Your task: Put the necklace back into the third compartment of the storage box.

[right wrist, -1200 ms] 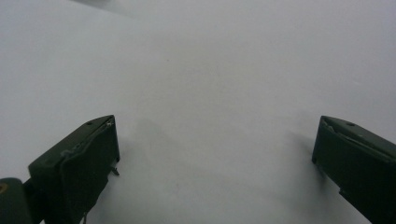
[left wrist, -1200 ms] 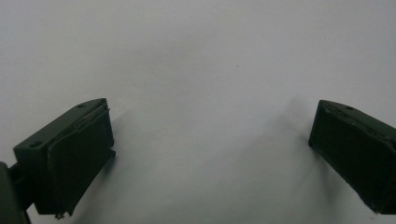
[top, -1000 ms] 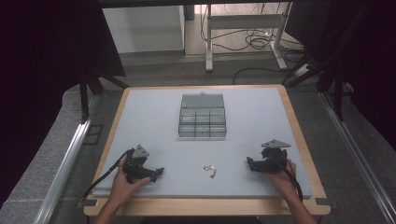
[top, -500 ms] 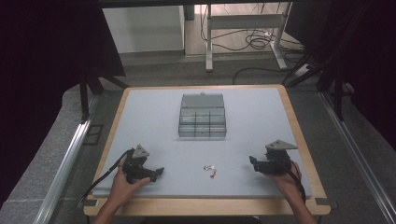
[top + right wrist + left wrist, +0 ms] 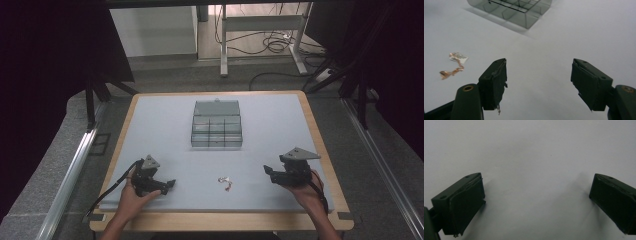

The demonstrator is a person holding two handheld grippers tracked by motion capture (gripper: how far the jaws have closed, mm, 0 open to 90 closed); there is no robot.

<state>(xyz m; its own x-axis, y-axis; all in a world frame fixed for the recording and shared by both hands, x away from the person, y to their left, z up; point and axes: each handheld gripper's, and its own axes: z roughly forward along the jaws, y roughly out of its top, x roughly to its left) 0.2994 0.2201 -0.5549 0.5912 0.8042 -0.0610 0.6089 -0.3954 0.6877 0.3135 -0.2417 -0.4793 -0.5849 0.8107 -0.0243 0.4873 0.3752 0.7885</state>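
Nothing's started yet: both claws, left claw [image 5: 169, 184] and right claw [image 5: 267, 171], are sitting spread and empty; chain [image 5: 226, 181] is lying outside the organizer box [image 5: 217, 126].

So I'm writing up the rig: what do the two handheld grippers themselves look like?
Both are black. The left gripper and right gripper each carry a grey three-cornered plate on top and trail a black cable. Their jaws are blocky black pads with frayed edges, on arms with a brass-coloured eyelet. The forearms are bare, without sleeves.
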